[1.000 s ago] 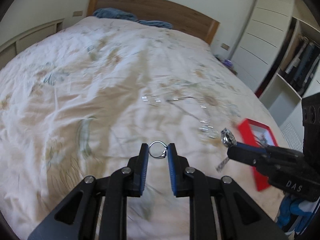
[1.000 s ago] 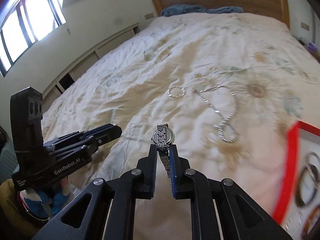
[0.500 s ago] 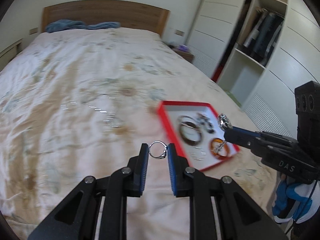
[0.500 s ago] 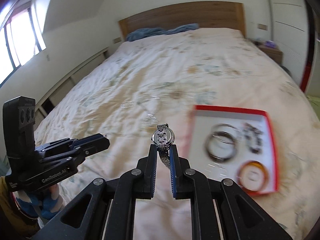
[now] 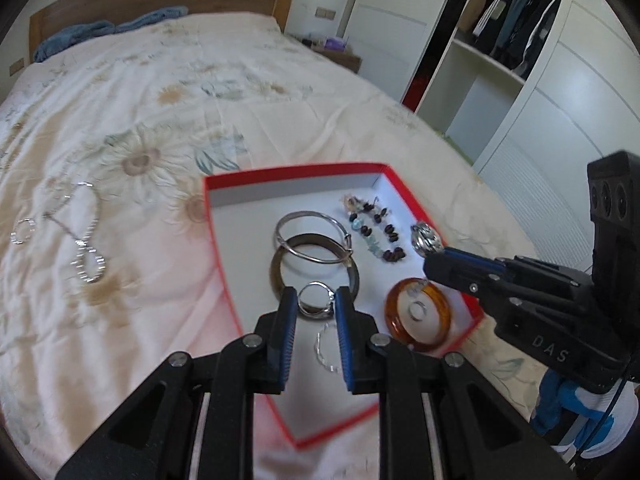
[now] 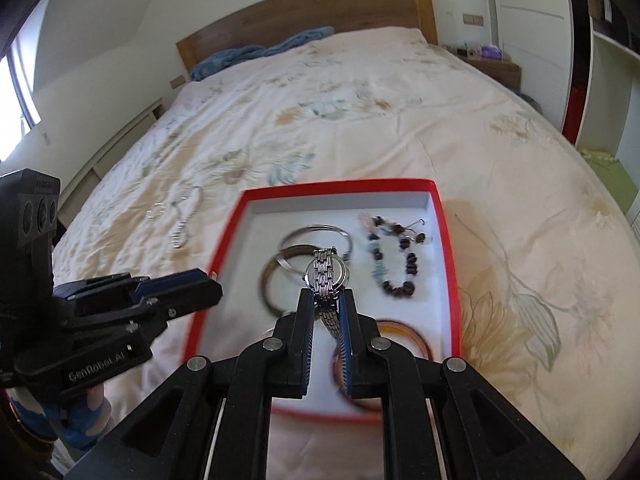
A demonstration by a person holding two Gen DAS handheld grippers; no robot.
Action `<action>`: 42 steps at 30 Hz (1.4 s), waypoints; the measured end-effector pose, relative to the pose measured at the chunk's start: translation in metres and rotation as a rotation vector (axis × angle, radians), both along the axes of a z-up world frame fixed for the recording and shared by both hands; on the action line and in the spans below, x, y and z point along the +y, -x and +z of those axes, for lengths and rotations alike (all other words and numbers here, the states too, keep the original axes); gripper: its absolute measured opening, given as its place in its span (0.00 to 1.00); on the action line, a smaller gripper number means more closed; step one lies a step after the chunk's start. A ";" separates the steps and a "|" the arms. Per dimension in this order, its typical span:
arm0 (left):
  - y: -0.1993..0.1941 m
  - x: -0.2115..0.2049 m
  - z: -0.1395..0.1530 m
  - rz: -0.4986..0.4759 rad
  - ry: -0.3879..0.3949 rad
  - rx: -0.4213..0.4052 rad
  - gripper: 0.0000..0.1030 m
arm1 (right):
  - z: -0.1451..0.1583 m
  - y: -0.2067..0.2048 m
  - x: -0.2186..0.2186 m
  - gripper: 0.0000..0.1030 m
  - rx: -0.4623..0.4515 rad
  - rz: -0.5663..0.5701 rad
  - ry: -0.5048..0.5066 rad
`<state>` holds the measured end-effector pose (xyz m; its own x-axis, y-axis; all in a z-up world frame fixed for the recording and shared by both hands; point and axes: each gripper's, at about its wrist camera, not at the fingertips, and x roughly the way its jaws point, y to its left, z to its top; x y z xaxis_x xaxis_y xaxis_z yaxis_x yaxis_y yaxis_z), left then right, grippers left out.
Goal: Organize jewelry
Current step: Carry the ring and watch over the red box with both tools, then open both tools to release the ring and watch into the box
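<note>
A red-rimmed white tray (image 5: pixel 224 224) (image 6: pixel 448 248) lies on the bed. It holds a silver bangle (image 5: pixel 288 220), a dark bangle (image 5: pixel 280 276), a beaded bracelet (image 5: pixel 384 236) (image 6: pixel 400 268) and an amber bangle (image 5: pixel 440 308). My left gripper (image 5: pixel 316 304) is shut on a silver ring (image 5: pixel 314 304), held over the tray's near part. My right gripper (image 6: pixel 326 304) is shut on a silver watch (image 6: pixel 328 276), also over the tray; the watch shows in the left wrist view (image 5: pixel 427 238).
A silver chain necklace (image 5: pixel 86 248) (image 6: pixel 182 228) and a small silver ring (image 5: pixel 23 230) (image 6: pixel 156 210) lie on the floral bedspread left of the tray. A wardrobe (image 5: pixel 520 60) stands right of the bed, a wooden headboard (image 6: pixel 304 16) at the far end.
Both grippers have swung right, from over the bare bedspread to over the red tray, and come closer to it. Each keeps its grip, on the ring and on the watch.
</note>
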<state>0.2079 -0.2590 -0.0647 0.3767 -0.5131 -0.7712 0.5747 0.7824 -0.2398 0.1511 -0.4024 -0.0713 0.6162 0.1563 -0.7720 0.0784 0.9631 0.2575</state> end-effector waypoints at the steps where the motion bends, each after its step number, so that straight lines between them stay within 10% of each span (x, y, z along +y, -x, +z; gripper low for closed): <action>1: -0.003 -0.005 -0.005 -0.001 -0.008 0.004 0.17 | -0.005 -0.006 -0.003 0.12 0.006 -0.002 -0.002; 25: -0.021 -0.042 -0.041 -0.053 -0.053 0.058 0.23 | -0.055 -0.030 -0.027 0.23 0.115 -0.032 0.050; 42: 0.047 -0.006 0.042 0.014 -0.096 -0.077 0.33 | 0.024 0.051 -0.003 0.39 0.032 -0.075 0.078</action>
<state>0.1611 -0.2650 -0.0226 0.4429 -0.4325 -0.7854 0.5776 0.8076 -0.1191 0.1000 -0.4055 -0.0468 0.5987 0.0494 -0.7995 0.1578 0.9713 0.1781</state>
